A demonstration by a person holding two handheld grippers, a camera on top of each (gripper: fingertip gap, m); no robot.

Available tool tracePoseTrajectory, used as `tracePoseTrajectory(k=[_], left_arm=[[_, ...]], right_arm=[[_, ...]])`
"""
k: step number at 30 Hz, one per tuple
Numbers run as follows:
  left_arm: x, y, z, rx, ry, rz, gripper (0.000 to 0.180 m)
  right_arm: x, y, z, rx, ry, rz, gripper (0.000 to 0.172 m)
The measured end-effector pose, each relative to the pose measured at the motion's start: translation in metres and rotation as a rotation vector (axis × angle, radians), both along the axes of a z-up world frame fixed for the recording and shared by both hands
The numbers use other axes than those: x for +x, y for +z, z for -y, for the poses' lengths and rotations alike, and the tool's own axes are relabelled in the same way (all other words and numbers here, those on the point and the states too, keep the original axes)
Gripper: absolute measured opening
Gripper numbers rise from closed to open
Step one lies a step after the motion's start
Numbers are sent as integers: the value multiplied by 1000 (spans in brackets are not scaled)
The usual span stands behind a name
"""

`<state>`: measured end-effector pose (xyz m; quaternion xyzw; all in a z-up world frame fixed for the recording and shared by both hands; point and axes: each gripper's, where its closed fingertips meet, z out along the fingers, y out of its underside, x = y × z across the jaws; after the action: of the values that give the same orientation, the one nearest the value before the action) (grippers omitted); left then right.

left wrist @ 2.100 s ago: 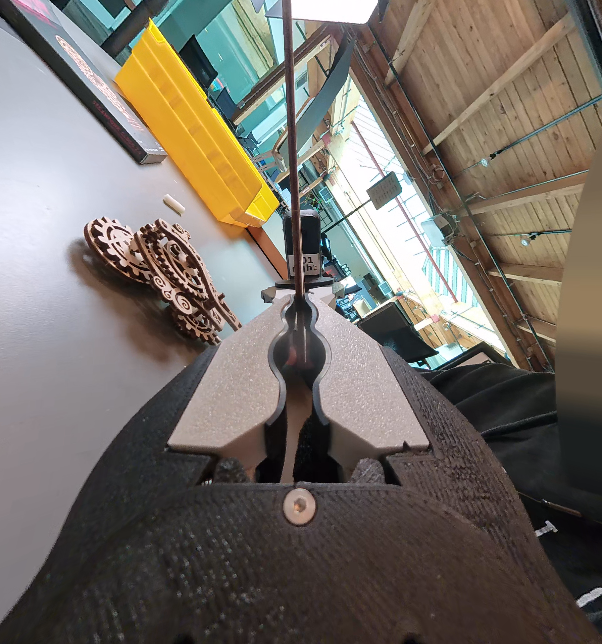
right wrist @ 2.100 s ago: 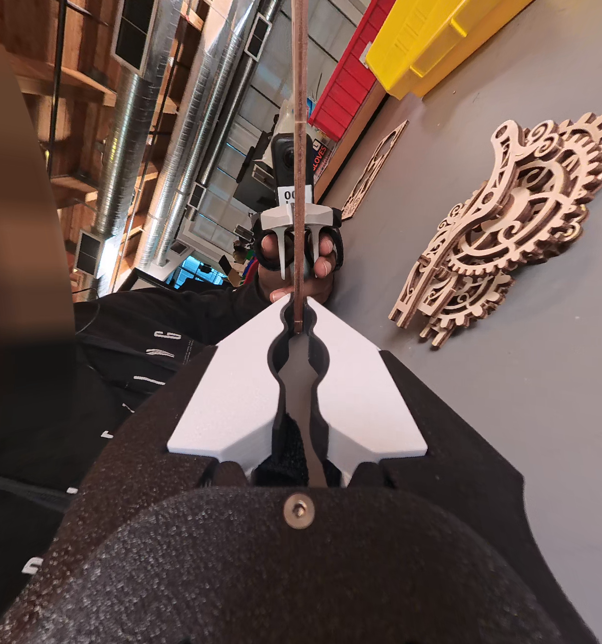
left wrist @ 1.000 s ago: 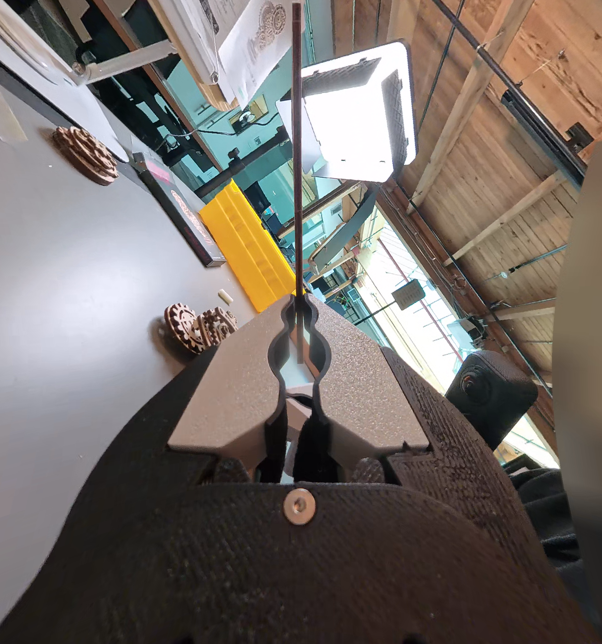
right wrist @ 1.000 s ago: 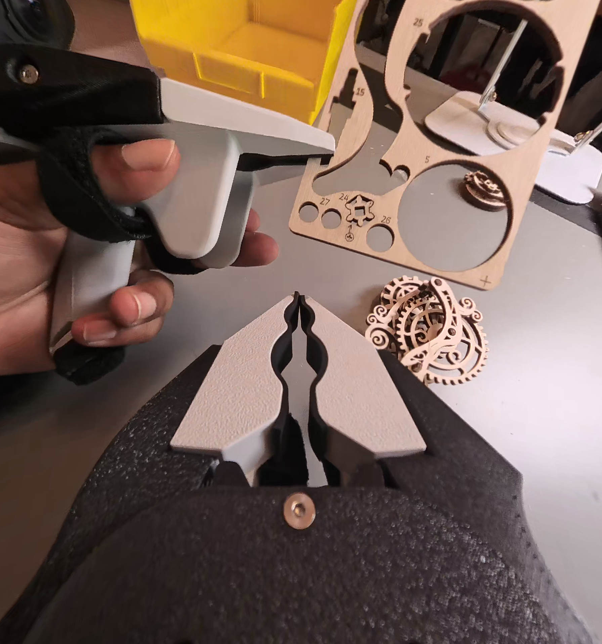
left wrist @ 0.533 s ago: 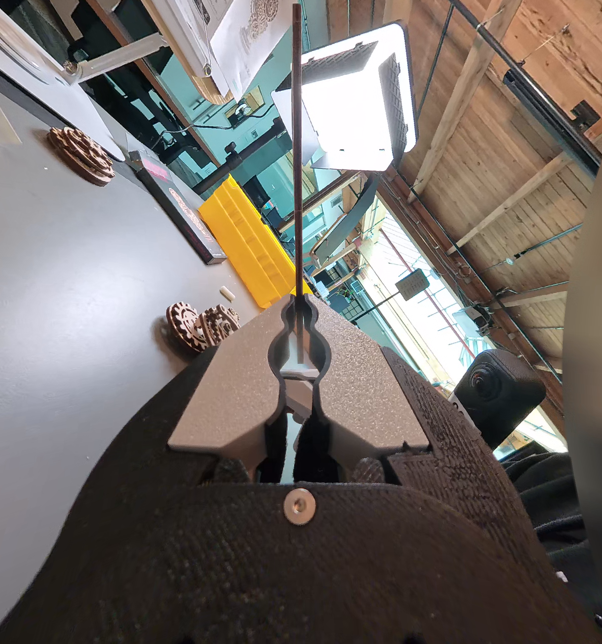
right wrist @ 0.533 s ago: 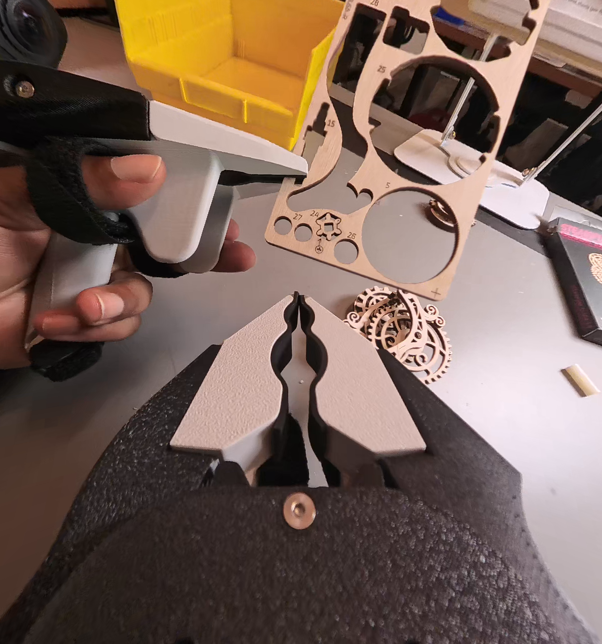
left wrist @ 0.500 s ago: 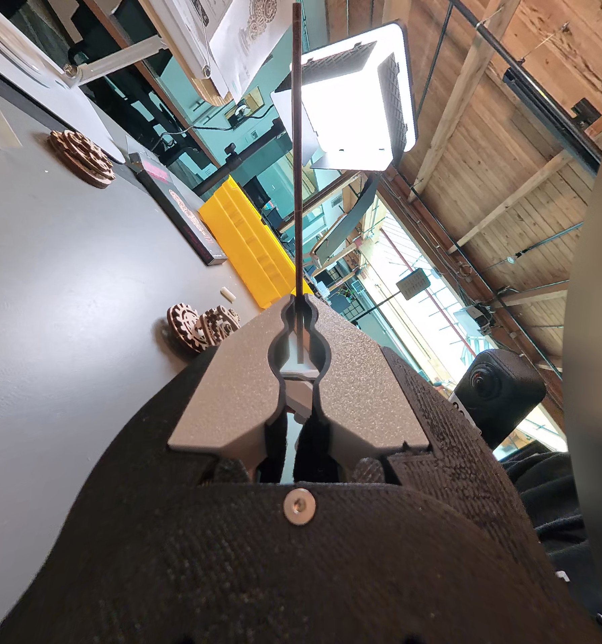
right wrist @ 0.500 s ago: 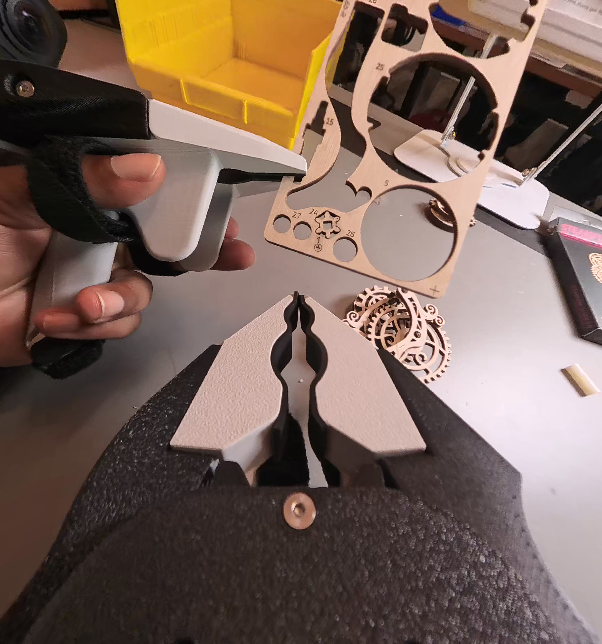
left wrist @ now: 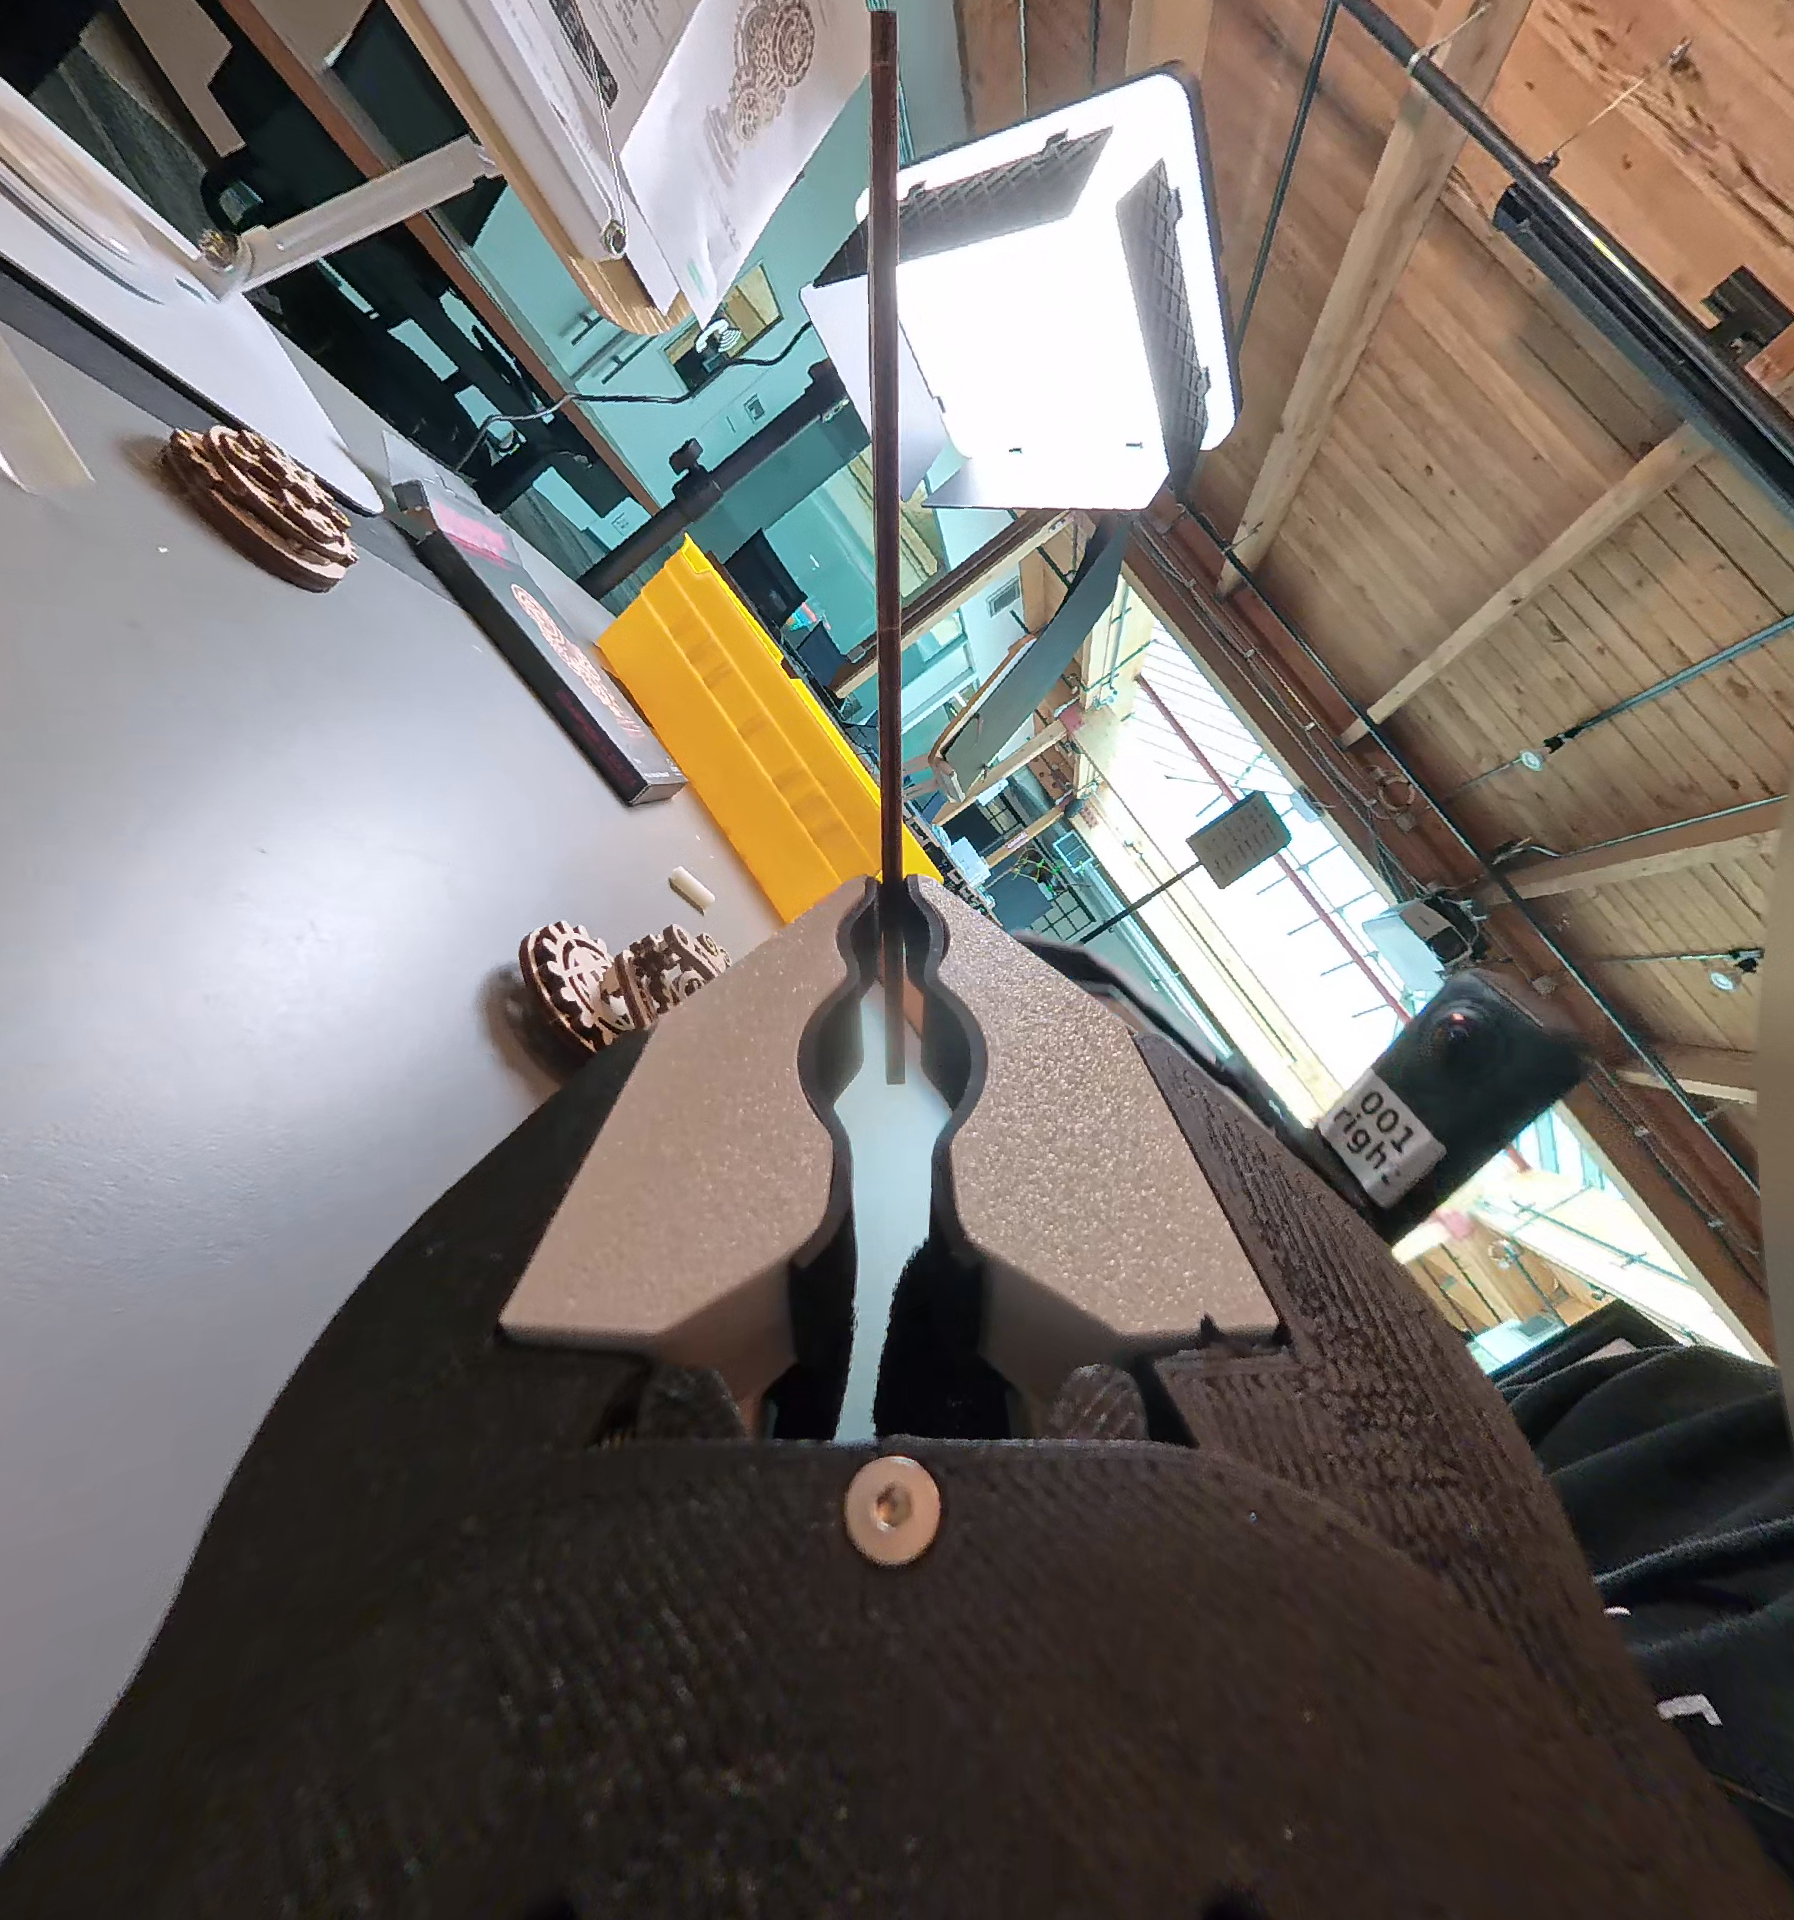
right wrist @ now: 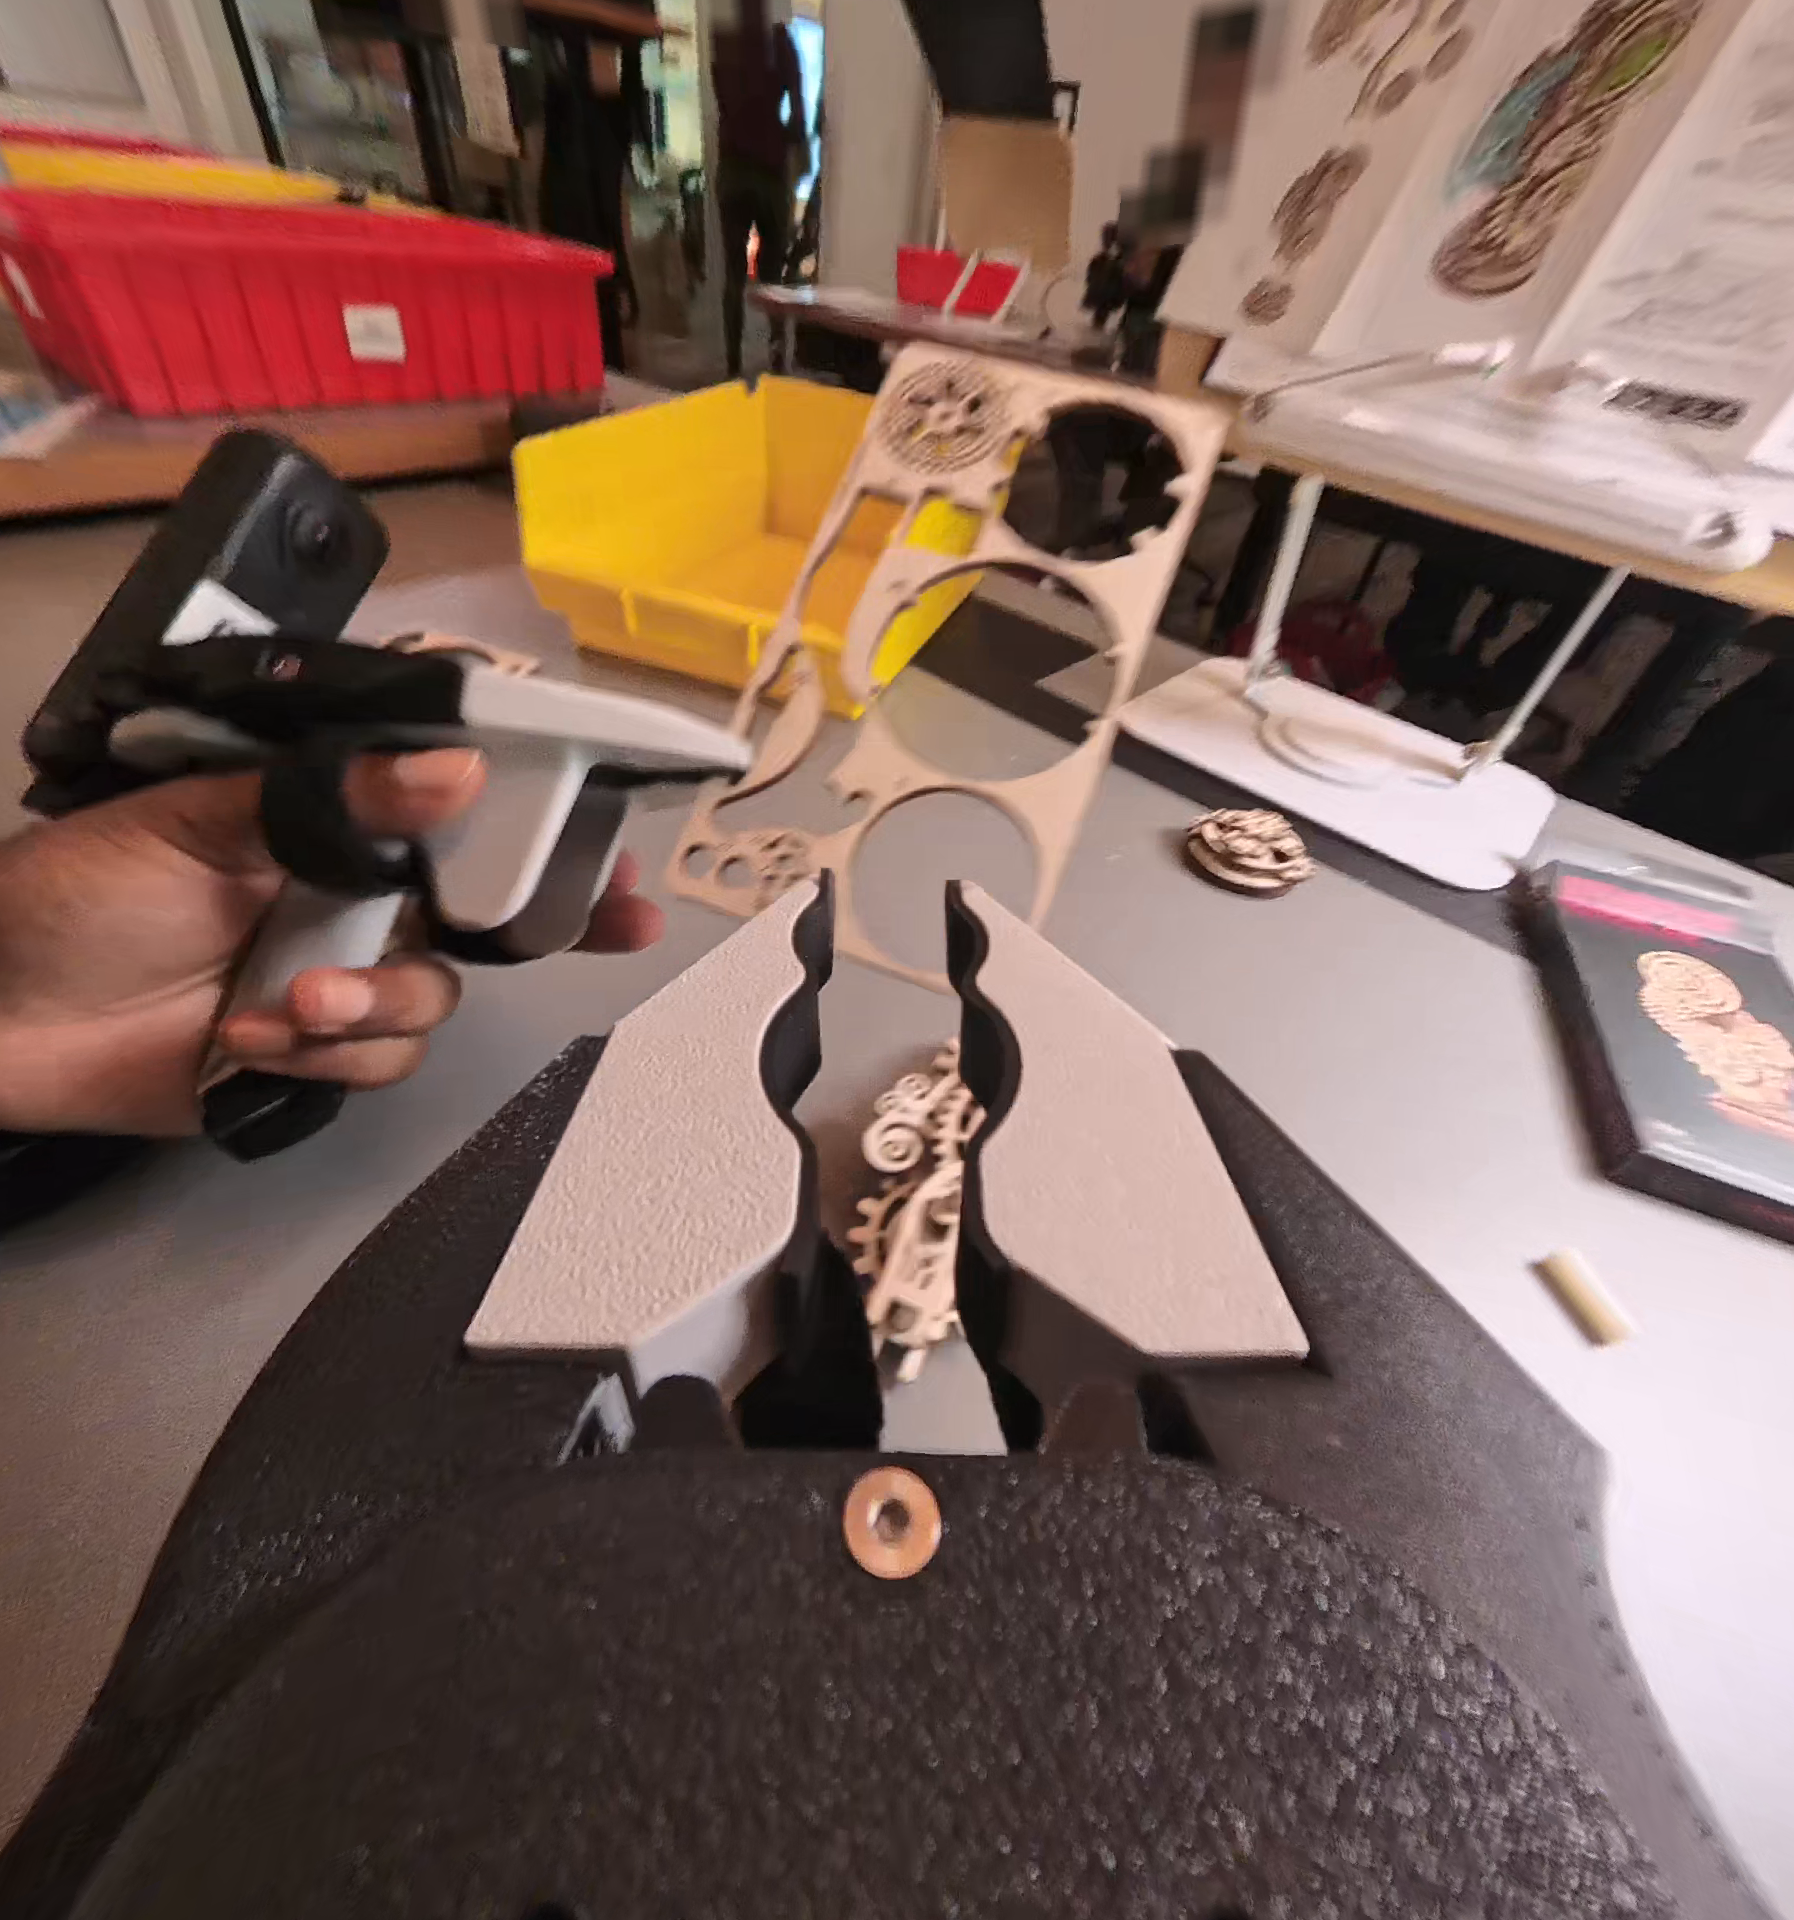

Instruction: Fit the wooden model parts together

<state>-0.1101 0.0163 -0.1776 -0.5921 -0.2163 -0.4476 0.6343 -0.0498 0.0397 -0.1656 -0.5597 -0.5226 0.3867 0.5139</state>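
Left wrist view: wooden sheet clamped edge-on between fingers

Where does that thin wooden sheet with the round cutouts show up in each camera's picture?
Left wrist view: wooden sheet seen edge-on, a thin dark line rising from the shut left claw.
Right wrist view: upper centre, face-on, held by that claw.
Shared landmark: yellow bin.

Quick count of what's on the grey table: two grippers, the left gripper and the right gripper. One punched-out wooden sheet. Two wooden gear assemblies, one near, one far right. One yellow bin, one red bin far left. One dark box, one little pale peg, one lamp panel.
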Motion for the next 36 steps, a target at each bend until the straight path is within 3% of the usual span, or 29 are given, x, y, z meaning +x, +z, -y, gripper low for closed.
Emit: tracePoseTrajectory(k=[5, 14, 18, 23, 24, 31, 36], left_arm=[[5, 1, 0, 8, -17, -13, 1], [24, 10, 3, 60, -100, -54, 1], [48, 13, 7, 86, -207, -144, 1], [77, 21, 16, 153, -321, -275, 1], [82, 20, 17, 158, -336, -313, 1], [128, 12, 19, 155, -468, -464, 2], [152, 17, 9, 161, -530, -586, 9]], right_arm=[[10, 8, -45, -39, -33, -26, 37], [8, 12, -41, -124, 88, -68, 32], [14, 46, -58, -74, 104, -122, 51], [17, 81, -37, -290, 439, -93, 63], [18, 84, -29, -336, 493, -96, 62], [45, 89, -16, -559, 660, -133, 5], [85, 92, -21, -662, 667, -176, 1]])
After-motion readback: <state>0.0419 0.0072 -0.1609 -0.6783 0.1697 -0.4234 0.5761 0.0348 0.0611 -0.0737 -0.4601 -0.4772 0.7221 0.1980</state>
